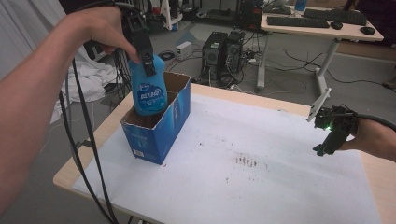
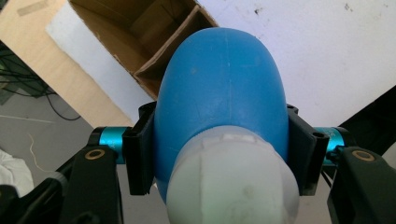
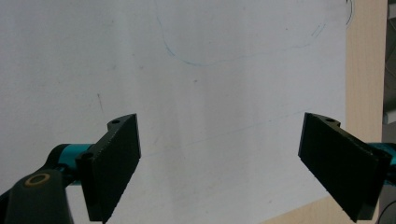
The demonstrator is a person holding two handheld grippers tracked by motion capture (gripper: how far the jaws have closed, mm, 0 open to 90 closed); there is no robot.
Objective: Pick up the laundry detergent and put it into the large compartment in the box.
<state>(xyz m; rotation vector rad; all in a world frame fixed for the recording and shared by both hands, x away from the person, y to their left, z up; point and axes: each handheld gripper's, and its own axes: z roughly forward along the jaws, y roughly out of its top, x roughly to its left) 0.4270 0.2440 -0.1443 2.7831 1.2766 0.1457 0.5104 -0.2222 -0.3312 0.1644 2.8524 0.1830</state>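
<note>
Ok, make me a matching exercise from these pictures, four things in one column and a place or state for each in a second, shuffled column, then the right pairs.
Things:
1. blue bottle
2. cardboard box
3. left gripper
4. right gripper

Places or states:
A. jaws wide apart over the white sheet, nothing between them
B. stands open-topped on the table's left part
C. clamped by the neck, its base down inside the box
D. shut on the bottle below its white cap

Pairs: 1-C, 2-B, 3-D, 4-A

Grey floor (image 1: 289,65) with tangled cables, computer towers (image 1: 223,51), and a white desk (image 1: 322,28) bearing keyboards.
</note>
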